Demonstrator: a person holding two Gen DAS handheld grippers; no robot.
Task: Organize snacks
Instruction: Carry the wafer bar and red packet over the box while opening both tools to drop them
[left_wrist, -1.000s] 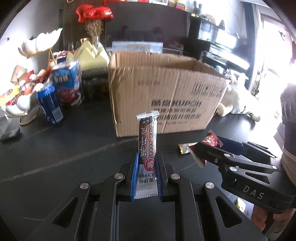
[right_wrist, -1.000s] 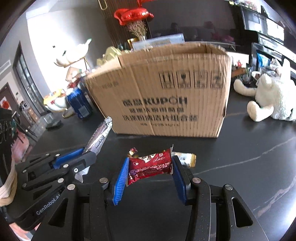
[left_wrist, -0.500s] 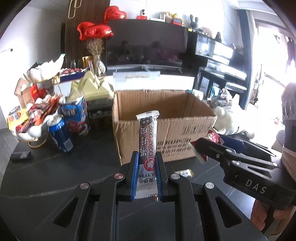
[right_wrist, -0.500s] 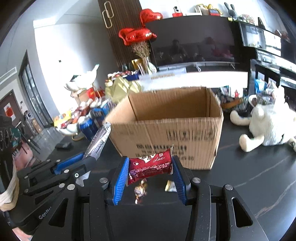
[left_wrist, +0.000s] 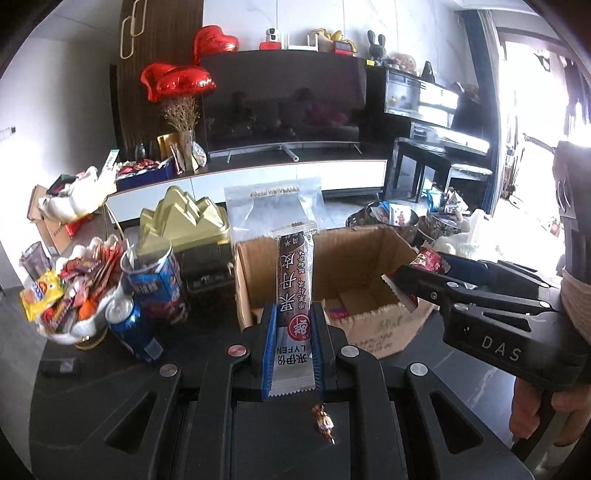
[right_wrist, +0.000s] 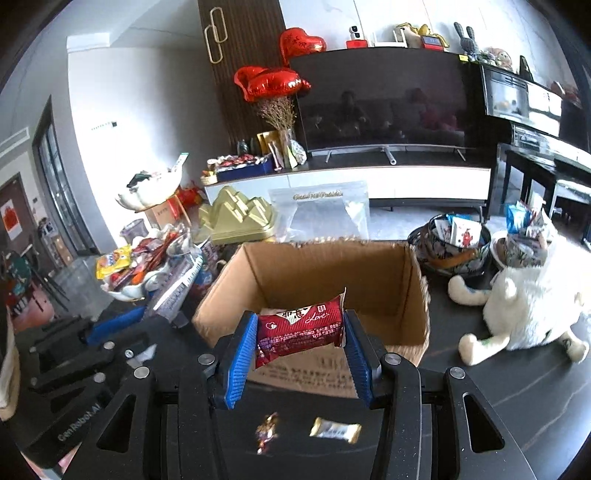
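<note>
My left claw (left_wrist: 291, 343) is clamped on a long brown snack bar (left_wrist: 295, 284), which stands upright between the blue pads with its crimped top edge above the open cardboard box (left_wrist: 373, 266). My right claw (right_wrist: 301, 354) is clamped on a red snack packet (right_wrist: 299, 330), held crosswise so each pad presses one short end — the packet sits level in front of the box's open mouth. From the left wrist view the right claw shows at the right, with the red packet's end poking out over the box's near corner, and my hand (left_wrist: 543, 417) wraps the handle below it. The box stands on the dark tabletop (right_wrist: 517, 387), flaps up, with something red lying on its floor; what it is I cannot tell.

Two small wrapped candies lie on the tabletop beneath the right claw: a brown-and-gold twist (right_wrist: 267, 435) and a gold-ended one (right_wrist: 334, 430) just beside it. Left of the box stand a blue can (left_wrist: 133, 328) and a taller blue tin (left_wrist: 155, 284), next to a white dish piled with mixed snacks (left_wrist: 70, 291). A white plush toy (right_wrist: 528, 310) lies on the tabletop to the right of the box — apart from it.
</note>
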